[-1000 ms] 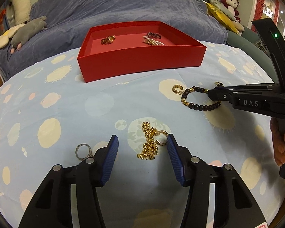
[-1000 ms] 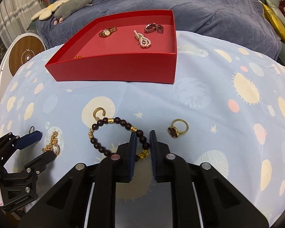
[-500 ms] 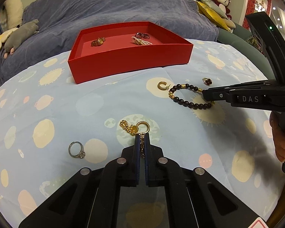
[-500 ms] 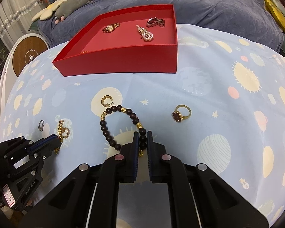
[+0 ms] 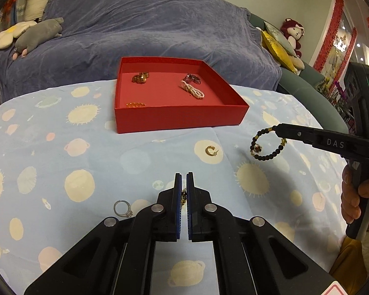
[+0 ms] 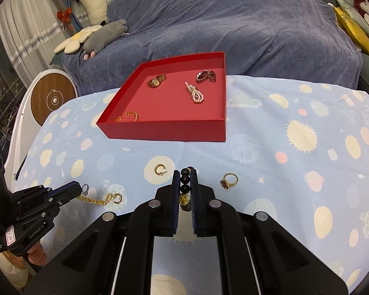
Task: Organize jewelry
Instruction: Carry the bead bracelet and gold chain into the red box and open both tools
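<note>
Lifting two pieces clear of the surface: left tongs (image 5: pixel 183 191) clenched on the gold chain (image 6: pixel 98 200), right tongs (image 6: pixel 185 184) on the beaded bracelet (image 5: pixel 267 145). Next, carrying both over the red tray (image 6: pixel 164 130) at the far edge.

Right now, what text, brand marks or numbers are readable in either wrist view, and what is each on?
"DAS": side of the right gripper, left wrist view.
"GenRoboAI", roughly, small print: body of the left gripper, right wrist view.
Handwritten digits on its white sticker: too unclear to read.
Lightning-bolt symbol: round wooden panel of the white device.
Nothing else legible.
</note>
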A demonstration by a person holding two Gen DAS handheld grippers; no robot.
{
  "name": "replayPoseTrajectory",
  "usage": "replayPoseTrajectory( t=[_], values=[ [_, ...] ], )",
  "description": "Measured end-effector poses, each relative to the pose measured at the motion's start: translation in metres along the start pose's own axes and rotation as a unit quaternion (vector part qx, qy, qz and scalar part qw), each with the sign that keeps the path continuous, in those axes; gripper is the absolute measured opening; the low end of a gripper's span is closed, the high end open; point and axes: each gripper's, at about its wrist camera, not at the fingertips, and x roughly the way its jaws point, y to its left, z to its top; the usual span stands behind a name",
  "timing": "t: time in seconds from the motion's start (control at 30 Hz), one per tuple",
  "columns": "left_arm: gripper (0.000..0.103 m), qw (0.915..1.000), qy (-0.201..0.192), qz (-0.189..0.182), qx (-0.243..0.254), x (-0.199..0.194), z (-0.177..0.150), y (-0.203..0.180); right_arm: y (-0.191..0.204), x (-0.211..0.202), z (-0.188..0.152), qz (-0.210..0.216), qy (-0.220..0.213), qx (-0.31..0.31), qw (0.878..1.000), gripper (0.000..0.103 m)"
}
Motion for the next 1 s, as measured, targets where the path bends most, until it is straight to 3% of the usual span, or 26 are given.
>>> replayPoseTrajectory(
  t=[0.27, 0.53, 0.67, 0.8, 1.0],
  values=[
    [0.001, 0.9990, -0.039, -0.017, -0.017, -0.034, 0.034, -0.002, 0.014, -0.023, 0.020, 0.027, -0.031, 0.001, 0.999, 0.007],
    [0.001, 0.9975, -0.068, -0.008, -0.016, -0.049, 0.113, 0.000, 0.029, -0.034, 0.088, 0.035, -0.072, -0.012, 0.997, 0.007],
    [0.001, 0.9965, -0.082, 0.016, 0.000, -0.029, 0.157, -0.001, 0.027, -0.012, 0.120, 0.039, -0.075, -0.003, 0.996, 0.007],
    [0.001, 0.9961, -0.080, 0.038, 0.002, 0.010, 0.183, 0.010, 0.019, 0.026, 0.128, 0.038, -0.051, 0.011, 0.998, 0.007],
    [0.001, 0.9959, -0.063, 0.064, -0.013, 0.076, 0.193, 0.030, 0.011, 0.085, 0.123, 0.042, -0.002, 0.018, 0.999, 0.007]
  ],
)
